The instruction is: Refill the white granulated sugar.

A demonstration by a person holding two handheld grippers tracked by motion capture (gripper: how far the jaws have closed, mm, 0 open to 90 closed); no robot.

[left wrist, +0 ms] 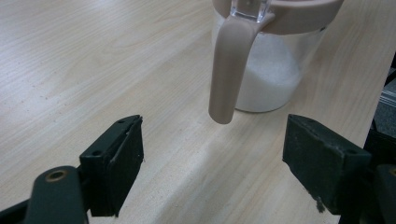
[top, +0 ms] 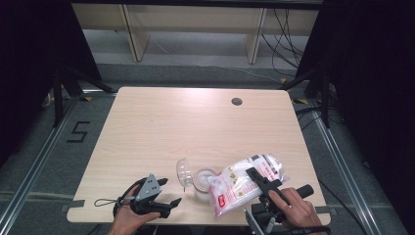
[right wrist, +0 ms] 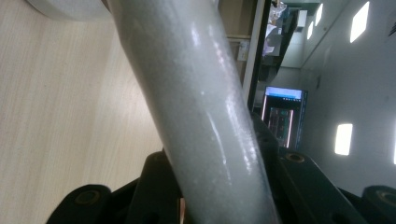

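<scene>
Our right gripper (top: 261,182) has its fingers (right wrist: 159,186) clamped on the bag of white grains (top: 244,182), which we hold tilted with its lower end over the mouth of the jar (top: 204,183), by our judgement so the grains can run down into it. Our left gripper (top: 165,193) rests low beside the jar with its fingers (left wrist: 114,163) wide apart and nothing between them; we judge it waits there, ready to steady the jar by its handle (left wrist: 229,70) if it shifts. The jar stands upright near the front edge of the surface (top: 161,127), partly filled with white grains, its clear lid (top: 184,172) swung open to the left to free the opening. We count one bag, one jar and two grippers.
</scene>
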